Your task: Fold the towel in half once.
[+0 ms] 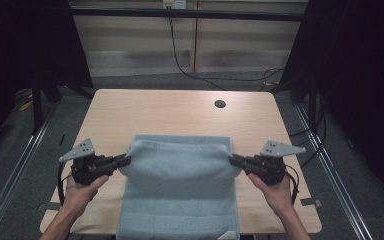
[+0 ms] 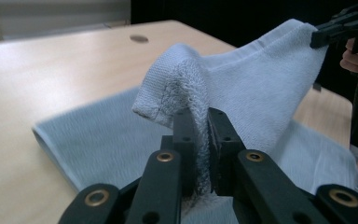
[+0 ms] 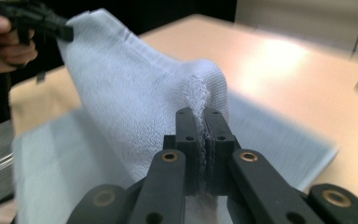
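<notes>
Left gripper (image 1: 125,160) and right gripper (image 1: 232,159) each clamped on towel (image 1: 180,200) corner; lifted edge spans left-right between them, remainder lies nearer on table (image 1: 155,110).

A recording laboratory or test cell. A plain wooden bench (image 1: 130,110) with a cable grommet hole (image 1: 220,104) stands between black curtains (image 1: 360,65) on grey carpet (image 1: 10,145); metal floor rails (image 1: 20,165), a loose black cable (image 1: 180,62) and a wall socket (image 1: 174,4) mark a purpose-built rig.
</notes>
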`<state>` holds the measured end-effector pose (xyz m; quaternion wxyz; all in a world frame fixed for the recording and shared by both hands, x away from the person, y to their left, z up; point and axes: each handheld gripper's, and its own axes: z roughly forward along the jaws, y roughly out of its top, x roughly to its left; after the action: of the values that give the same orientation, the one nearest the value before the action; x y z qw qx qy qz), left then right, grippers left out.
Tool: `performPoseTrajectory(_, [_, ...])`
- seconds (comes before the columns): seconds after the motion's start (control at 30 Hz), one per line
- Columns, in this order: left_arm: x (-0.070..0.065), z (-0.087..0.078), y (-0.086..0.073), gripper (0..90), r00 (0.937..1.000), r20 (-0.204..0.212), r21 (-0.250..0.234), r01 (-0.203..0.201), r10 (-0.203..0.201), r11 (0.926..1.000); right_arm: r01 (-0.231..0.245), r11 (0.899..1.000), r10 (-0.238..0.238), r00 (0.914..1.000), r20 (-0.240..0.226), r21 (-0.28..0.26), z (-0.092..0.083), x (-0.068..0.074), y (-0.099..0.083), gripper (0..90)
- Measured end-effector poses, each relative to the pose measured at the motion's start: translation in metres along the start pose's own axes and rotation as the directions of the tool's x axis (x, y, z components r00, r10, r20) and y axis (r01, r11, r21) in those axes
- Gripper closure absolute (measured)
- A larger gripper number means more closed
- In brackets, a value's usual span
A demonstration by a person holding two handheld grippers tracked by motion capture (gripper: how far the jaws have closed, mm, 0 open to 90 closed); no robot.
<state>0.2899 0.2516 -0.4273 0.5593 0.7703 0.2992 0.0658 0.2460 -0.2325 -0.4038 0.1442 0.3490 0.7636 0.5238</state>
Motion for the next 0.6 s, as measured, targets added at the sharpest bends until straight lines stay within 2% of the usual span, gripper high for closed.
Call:
performPoseTrajectory(0.07, [-0.001,0.001,-0.013,83.4,0.9998,0.01,0.033,0.016,-0.016,0.9993,-0.01,1.0,0.01,0.9999,-0.003,0.027,-0.001,0.004,-0.017,86.2])
performPoseTrajectory(0.13, [-0.006,0.001,-0.021,83.5,0.9998,0.014,0.058,0.012,-0.013,0.9982,-0.038,0.998,0.04,0.9989,-0.025,0.054,-0.002,0.011,-0.035,86.0])
performPoseTrajectory(0.2, [-0.014,0.0,-0.031,83.3,0.9993,0.036,0.074,0.004,-0.007,0.9973,-0.039,0.995,0.042,0.9986,-0.03,0.096,-0.003,0.02,-0.048,85.6])
performPoseTrajectory(0.3, [-0.023,-0.005,-0.044,82.5,0.9986,0.052,0.099,-0.005,0.0,0.995,-0.036,0.991,0.041,0.9984,-0.039,0.125,-0.01,0.033,-0.062,84.9])
performPoseTrajectory(0.33, [-0.023,-0.005,-0.044,81.1,0.9986,0.052,0.099,-0.005,0.0,0.995,-0.036,0.991,0.041,0.9984,-0.039,0.125,-0.01,0.033,-0.062,84.9])
performPoseTrajectory(0.37, [-0.026,-0.009,-0.061,80.6,0.9977,0.064,0.124,0.014,-0.022,0.9922,-0.043,0.99,0.05,0.9974,-0.052,0.136,-0.016,0.04,-0.072,83.8])
performPoseTrajectory(0.4, [-0.027,-0.009,-0.068,80.5,0.9977,0.065,0.165,0.004,-0.015,0.9863,-0.029,0.987,0.038,0.9979,-0.052,0.157,-0.015,0.044,-0.078,83.4])
performPoseTrajectory(0.47, [-0.028,-0.011,-0.078,79.7,0.9977,0.067,0.213,0.0,-0.014,0.9771,-0.05,0.978,0.064,0.996,-0.063,0.202,-0.012,0.048,-0.09,82.8])
performPoseTrajectory(0.5, [-0.029,-0.011,-0.08,78.1,0.997,0.071,0.223,0.016,-0.032,0.9747,-0.038,0.971,0.057,0.9959,-0.071,0.236,-0.01,0.053,-0.095,82.0])
performPoseTrajectory(0.53, [-0.03,-0.013,-0.082,77.4,0.9964,0.081,0.235,0.004,-0.024,0.972,-0.022,0.968,0.04,0.9969,-0.068,0.251,-0.01,0.055,-0.096,81.2])
performPoseTrajectory(0.6, [-0.034,-0.016,-0.084,75.1,0.9956,0.092,0.252,-0.006,-0.017,0.9678,-0.022,0.969,0.042,0.9963,-0.075,0.247,-0.012,0.058,-0.096,79.0])
